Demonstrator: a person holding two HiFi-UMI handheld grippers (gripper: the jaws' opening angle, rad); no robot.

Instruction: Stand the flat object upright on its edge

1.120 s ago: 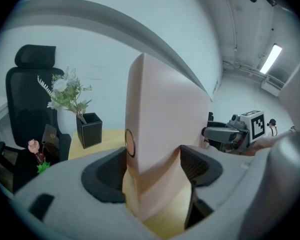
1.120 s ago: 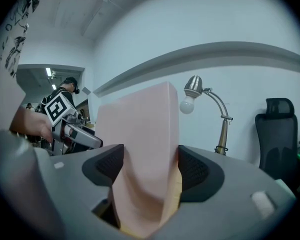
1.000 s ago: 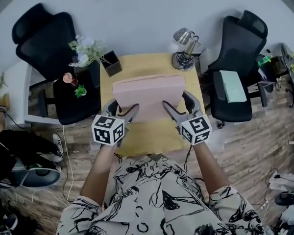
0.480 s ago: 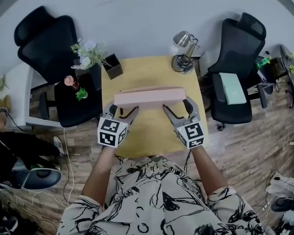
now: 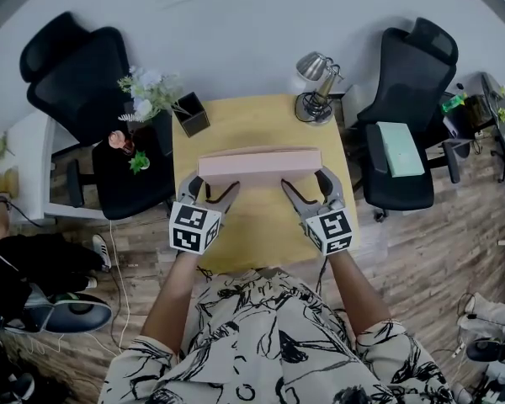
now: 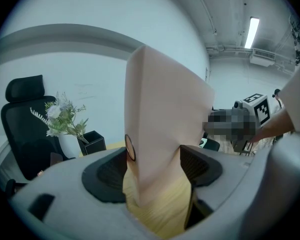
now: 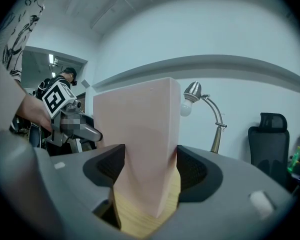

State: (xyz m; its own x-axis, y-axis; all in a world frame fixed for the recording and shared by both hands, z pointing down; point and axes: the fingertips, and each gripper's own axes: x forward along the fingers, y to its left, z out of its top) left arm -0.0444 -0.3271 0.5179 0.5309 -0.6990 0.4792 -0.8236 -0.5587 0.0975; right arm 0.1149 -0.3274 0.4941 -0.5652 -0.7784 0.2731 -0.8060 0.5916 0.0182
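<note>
1. Head view: a second ago the flat pink box (image 5: pixel 259 162) leaned back and showed you its broad face. Now you see only its narrow top edge, a level strip across the middle of the frame over the yellow table (image 5: pixel 236 120). Judging from that, the tilt-up is done or nearly done, and the box reads as upright on its long edge. Your left gripper (image 5: pixel 209 188) meets the strip's left end and your right gripper (image 5: pixel 309 185) meets its right end, both reaching in from the lower part of the frame.

2. Left gripper view: the box (image 6: pixel 165 119) rises through the centre of the frame as a tall wedge, and its lower end drops between the two dark pads (image 6: pixel 107 171). Both pads lie against its faces, with a round sticker (image 6: pixel 130 148) at the left pad's edge, so these jaws are clamped on the box. Yellow wood shows at bottom centre, but you cannot tell from here whether the bottom edge rests on it.

3. Right gripper view: the box (image 7: pixel 140 134) stands at centre frame, pinched between the pads (image 7: pixel 190 169) on both faces, so this grip is holding too. Before you let go, you probably need to feel that the box bears on the table.
</note>
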